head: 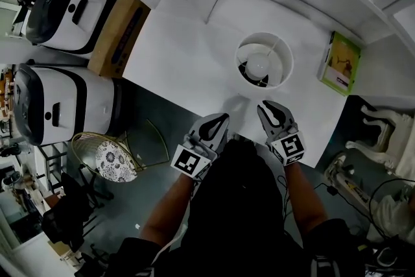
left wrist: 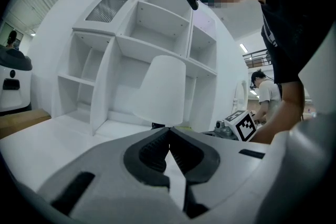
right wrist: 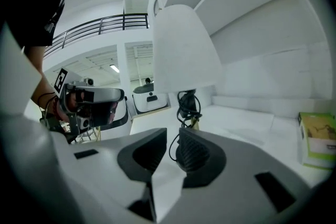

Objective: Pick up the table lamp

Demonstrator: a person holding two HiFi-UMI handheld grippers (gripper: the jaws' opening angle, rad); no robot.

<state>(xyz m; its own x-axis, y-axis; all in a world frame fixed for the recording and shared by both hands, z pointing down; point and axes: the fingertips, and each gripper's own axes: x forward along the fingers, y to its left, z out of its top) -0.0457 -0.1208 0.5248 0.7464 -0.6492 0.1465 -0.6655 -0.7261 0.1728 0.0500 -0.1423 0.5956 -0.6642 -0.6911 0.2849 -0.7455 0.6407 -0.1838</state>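
A white room with built-in white shelving (left wrist: 131, 50) rises behind a white desk (head: 175, 42), and the head view looks steeply down onto it. The table lamp (head: 264, 60) stands on the desk in front of the shelving, its round white shade open to the camera with the bulb showing inside. A long cardboard box (head: 118, 34) lies at the desk's left edge, and a small green carton (head: 341, 63) sits to the lamp's right. Both tools hover at the near edge of the desk, short of the lamp and touching nothing. The left tongs (left wrist: 169, 131) are clenched tip to tip with nothing between them. The right tongs (right wrist: 173, 139) are parted by a narrow gap, also empty, and aimed at the lamp's stem, where a black cord (right wrist: 187, 105) hangs bundled under the shade. The reach seems not yet begun. To do it well, the right tongs likely need to part wider and go in low, beneath the shade's rim, to close on the stem and not on the cord or the thin shade. The left tongs could release and steady the base, since a tall lamp gripped on one side may tip as it lifts.
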